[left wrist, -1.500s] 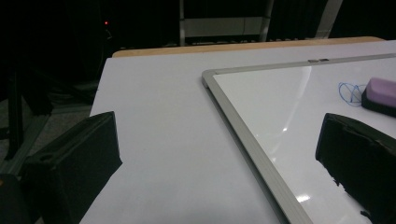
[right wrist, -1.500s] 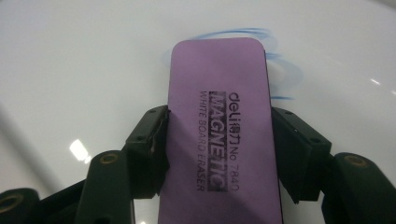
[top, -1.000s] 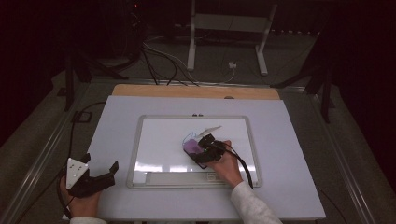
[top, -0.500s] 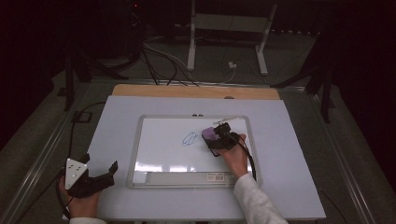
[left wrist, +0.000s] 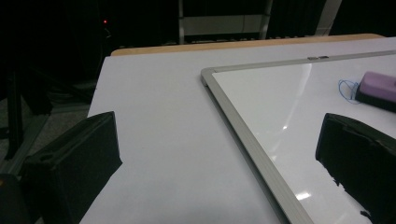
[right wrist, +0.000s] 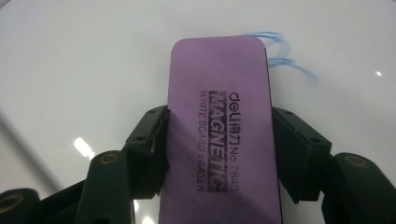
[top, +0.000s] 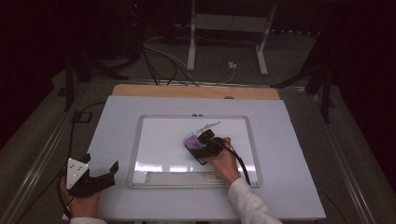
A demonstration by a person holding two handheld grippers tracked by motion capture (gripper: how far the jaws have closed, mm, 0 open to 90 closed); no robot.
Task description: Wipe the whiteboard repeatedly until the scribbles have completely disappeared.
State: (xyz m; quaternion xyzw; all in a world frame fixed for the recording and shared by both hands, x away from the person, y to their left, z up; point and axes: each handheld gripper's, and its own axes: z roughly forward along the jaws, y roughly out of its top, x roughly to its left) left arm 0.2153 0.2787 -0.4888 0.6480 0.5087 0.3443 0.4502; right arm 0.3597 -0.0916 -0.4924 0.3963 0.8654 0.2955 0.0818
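Gripping the purple eraser (right wrist: pixel 219 135) on the whiteboard (top: pixel 159 140), right tool (top: pixel 205 142); left tool (top: pixel 100 177) released.

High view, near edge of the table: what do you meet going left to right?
Left gripper → whiteboard frame → purple eraser → right gripper → right hand.

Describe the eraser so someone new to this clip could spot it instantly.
On the white table lies a silver-framed whiteboard. Near its middle, the right gripper is clamped on a flat purple eraser printed "MAGNETIC WHITE BOARD ERASER". It is the only purple thing there, beside faint blue scribbles.
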